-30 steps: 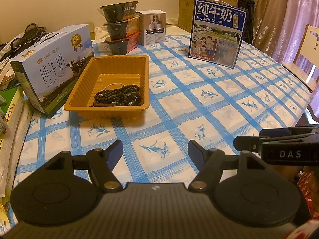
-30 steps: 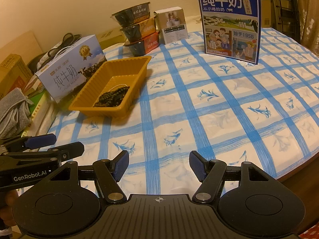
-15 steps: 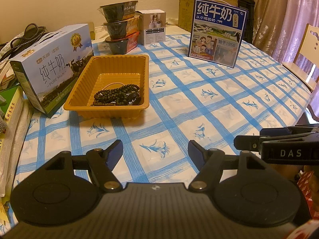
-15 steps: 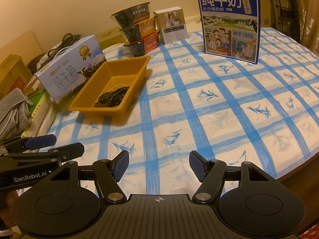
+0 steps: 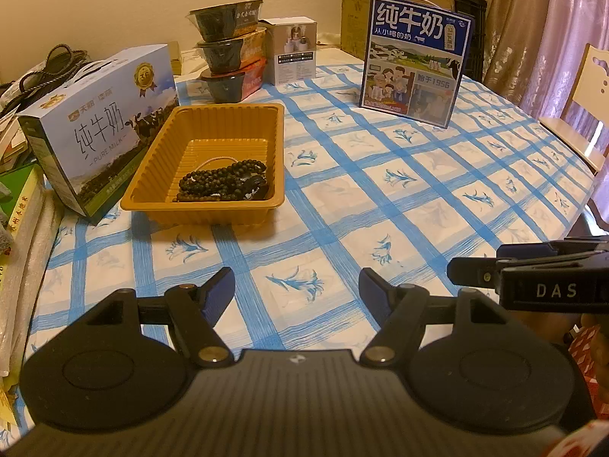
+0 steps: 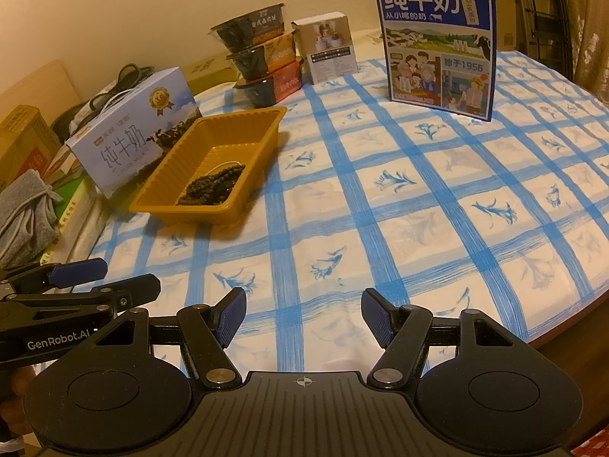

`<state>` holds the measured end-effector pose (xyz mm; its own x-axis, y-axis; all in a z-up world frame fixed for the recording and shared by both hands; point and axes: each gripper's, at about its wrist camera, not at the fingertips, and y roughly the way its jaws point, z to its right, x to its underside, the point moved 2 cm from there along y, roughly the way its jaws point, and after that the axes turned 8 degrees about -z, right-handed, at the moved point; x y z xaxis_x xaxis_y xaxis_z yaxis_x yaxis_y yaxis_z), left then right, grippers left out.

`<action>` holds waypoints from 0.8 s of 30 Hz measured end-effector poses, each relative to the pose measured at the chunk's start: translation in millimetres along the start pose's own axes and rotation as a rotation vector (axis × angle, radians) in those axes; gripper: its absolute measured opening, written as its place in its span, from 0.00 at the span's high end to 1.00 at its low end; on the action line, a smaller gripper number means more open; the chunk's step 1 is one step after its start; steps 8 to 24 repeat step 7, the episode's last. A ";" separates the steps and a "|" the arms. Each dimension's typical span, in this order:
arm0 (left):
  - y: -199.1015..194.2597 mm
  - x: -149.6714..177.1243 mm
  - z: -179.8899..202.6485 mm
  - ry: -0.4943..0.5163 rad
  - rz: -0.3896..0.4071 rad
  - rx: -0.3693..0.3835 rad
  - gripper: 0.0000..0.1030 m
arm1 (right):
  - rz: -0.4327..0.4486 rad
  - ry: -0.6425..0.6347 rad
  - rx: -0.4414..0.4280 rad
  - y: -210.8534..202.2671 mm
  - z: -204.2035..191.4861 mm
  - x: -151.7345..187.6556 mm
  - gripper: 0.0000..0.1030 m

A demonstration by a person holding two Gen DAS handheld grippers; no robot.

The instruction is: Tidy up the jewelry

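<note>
An orange plastic tray (image 5: 213, 118) (image 6: 243, 122) stands on the blue-checked tablecloth. Dark bead strands (image 5: 224, 184) (image 6: 217, 186) lie heaped in its near end, with a thin pale cord beside them. My left gripper (image 5: 296, 291) hovers open over bare cloth in front of the tray, nothing between its fingers. My right gripper (image 6: 303, 312) is open as well, over the cloth to the right of the tray. In the left wrist view the right gripper's side shows at the right edge; in the right wrist view the left gripper's side shows at the lower left.
A pale blue milk carton (image 5: 102, 129) lies left of the tray. Stacked black bowls (image 5: 228, 57) and a small white box (image 5: 295, 53) stand behind it. A dark blue milk box (image 5: 415, 61) stands upright at the back right. Books and cloth crowd the left edge; a chair (image 5: 586, 99) stands at the right.
</note>
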<state>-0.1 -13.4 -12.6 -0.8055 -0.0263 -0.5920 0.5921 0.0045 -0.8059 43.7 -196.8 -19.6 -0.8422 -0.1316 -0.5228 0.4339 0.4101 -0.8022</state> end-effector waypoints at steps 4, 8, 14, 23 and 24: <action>1.2 0.9 -0.1 0.001 0.001 -0.001 0.32 | 0.000 0.005 0.001 0.6 1.5 0.2 0.35; 3.0 1.4 -0.1 -0.002 -0.004 -0.006 0.32 | 0.000 0.007 0.001 1.3 2.5 0.7 0.35; 3.0 1.4 -0.1 -0.002 -0.004 -0.006 0.32 | 0.000 0.007 0.001 1.3 2.5 0.7 0.35; 3.0 1.4 -0.1 -0.002 -0.004 -0.006 0.32 | 0.000 0.007 0.001 1.3 2.5 0.7 0.35; 3.0 1.4 -0.1 -0.002 -0.004 -0.006 0.32 | 0.000 0.007 0.001 1.3 2.5 0.7 0.35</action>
